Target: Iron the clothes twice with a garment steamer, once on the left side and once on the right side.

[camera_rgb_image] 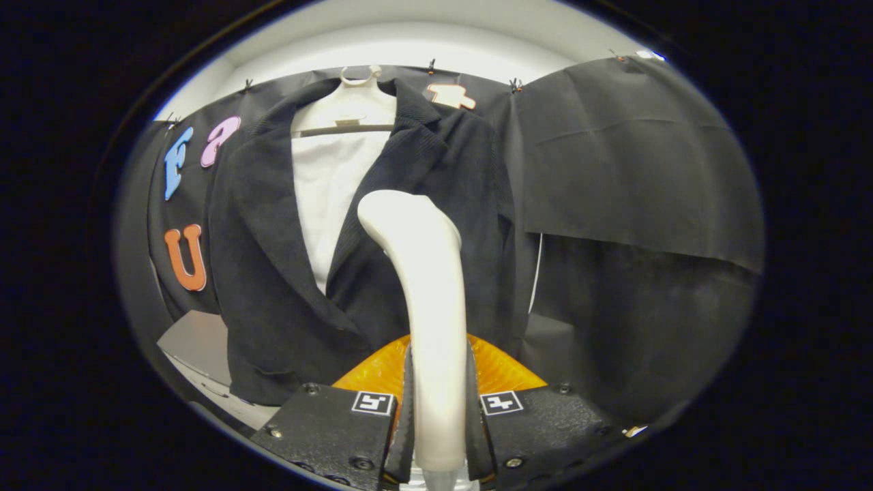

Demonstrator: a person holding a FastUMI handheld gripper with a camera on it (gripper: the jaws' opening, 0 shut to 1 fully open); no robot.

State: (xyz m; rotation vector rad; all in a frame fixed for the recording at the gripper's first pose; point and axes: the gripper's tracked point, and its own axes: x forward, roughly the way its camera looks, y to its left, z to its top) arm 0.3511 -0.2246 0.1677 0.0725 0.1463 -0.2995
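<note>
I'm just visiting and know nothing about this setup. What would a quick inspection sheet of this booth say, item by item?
Surface: a pale grey ledge shows low beside the jacket's hem.
Job's things: a dark corduroy jacket hangs open over a white inner layer on a white plastic hanger; a white garment steamer stands upright, its head near the jacket's front panel; contact cannot be told.
Clutter: nothing seen.
Grippers: the gripper has both fingers pressing on the steamer's handle.
Cables: a thin white cord hangs beside the jacket.
Surroundings: black cloth wall held by small clips; white ceiling above.
</note>
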